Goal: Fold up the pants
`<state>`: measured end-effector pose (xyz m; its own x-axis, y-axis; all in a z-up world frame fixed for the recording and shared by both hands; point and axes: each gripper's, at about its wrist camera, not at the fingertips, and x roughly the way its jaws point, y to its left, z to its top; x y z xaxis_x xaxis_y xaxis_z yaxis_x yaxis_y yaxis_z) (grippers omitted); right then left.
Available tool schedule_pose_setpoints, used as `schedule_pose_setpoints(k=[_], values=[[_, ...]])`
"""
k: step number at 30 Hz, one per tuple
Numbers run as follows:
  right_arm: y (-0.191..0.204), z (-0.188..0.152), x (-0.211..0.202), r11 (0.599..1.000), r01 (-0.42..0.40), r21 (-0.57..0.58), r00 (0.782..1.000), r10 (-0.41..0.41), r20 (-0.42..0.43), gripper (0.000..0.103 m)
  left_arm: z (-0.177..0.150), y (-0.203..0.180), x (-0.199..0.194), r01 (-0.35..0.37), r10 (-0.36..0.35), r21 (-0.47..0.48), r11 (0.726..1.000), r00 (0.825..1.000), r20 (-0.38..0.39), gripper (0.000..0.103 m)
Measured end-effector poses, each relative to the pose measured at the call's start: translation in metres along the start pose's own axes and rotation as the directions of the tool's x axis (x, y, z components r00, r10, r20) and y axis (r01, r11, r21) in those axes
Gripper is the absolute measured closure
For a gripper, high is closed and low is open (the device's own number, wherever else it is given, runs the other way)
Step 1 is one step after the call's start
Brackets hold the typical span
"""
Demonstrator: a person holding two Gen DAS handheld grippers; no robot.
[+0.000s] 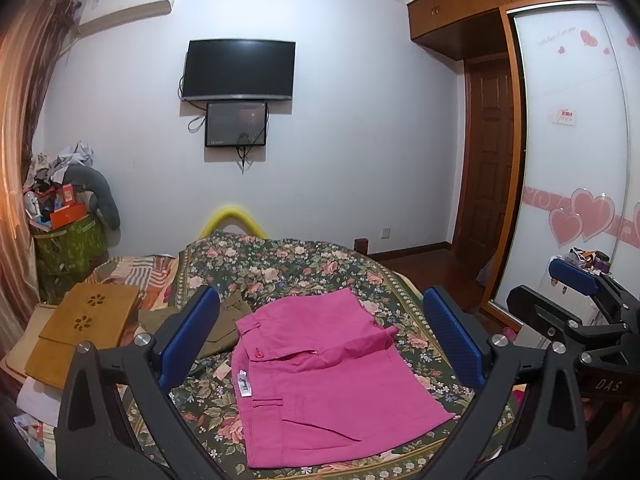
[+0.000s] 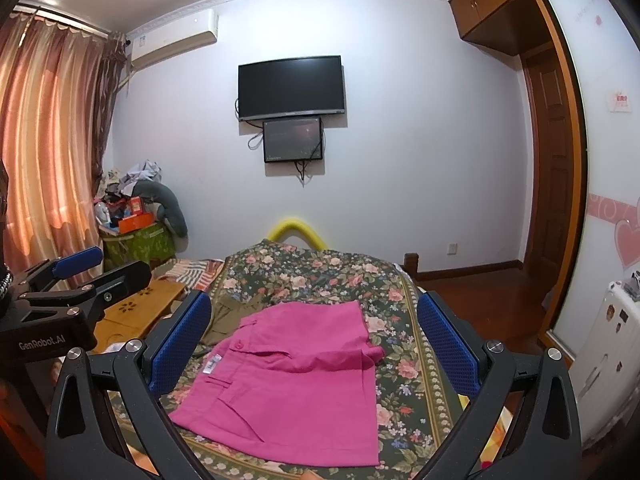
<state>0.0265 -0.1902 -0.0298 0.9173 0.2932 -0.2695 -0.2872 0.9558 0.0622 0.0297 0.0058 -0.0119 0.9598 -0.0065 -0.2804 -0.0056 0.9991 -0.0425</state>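
Left wrist view: we see the left gripper w/ jaws wide apart, nothing between the blue pads, hanging above the pink pants. The pants lie flat on the floral bedspread, near its front edge. They look folded in half, one layer on top of the other; waistband w/ button and white label sits on the left, hem side on the right, so the long axis runs roughly from near-left to far-right. The near-left corner of the pants is cut off by the gripper's black frame. An olive garment lies just beside the pants, on their far-left, partly hidden behind the left pad; we can't tell what kind it is. The right gripper shows at the right edge, only one blue pad clearly visible.

Right wrist view: the right gripper also has jaws spread wide, empty, above the pants. Here the waistband faces far-left, the hem near-right; the bottom edge is partly cut by the frame. The olive garment peeks out beyond the pants' far-left corner. The left gripper sits left of the pants, its jaws apart. A wooden lap table is partly hidden behind it.
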Motion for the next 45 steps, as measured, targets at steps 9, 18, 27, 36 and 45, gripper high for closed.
schedule_pose_setpoints(k=[9, 18, 27, 36, 45], values=[[-0.026, -0.037, 0.057, 0.999, 0.041, 0.008, 0.985, -0.039, -0.165, 0.001, -0.034, 0.034, 0.093, -0.083, 0.083, 0.008, 0.997, 0.981, -0.178, 0.0], [-0.071, -0.09, 0.134, 0.997, 0.073, 0.025, 0.91, -0.056, -0.411, 0.001, -0.09, 0.08, 0.188, -0.104, 0.088, -0.016, 0.994, 0.905, -0.415, 0.007], [-0.089, -0.115, 0.208, 0.999, -0.015, 0.028, 0.839, 0.027, -0.543, 0.024, -0.135, 0.117, 0.262, -0.091, 0.072, 0.0, 0.996, 0.79, -0.609, 0.021], [-0.092, -0.134, 0.276, 0.994, -0.107, -0.019, 0.788, 0.073, -0.611, 0.029, -0.173, 0.123, 0.31, -0.001, -0.063, -0.086, 0.996, 0.682, -0.729, 0.034], [-0.109, -0.151, 0.298, 0.988, -0.145, 0.053, 0.751, 0.144, -0.645, 0.068, -0.176, 0.099, 0.323, 0.072, -0.063, -0.019, 0.997, 0.684, -0.727, 0.034]])
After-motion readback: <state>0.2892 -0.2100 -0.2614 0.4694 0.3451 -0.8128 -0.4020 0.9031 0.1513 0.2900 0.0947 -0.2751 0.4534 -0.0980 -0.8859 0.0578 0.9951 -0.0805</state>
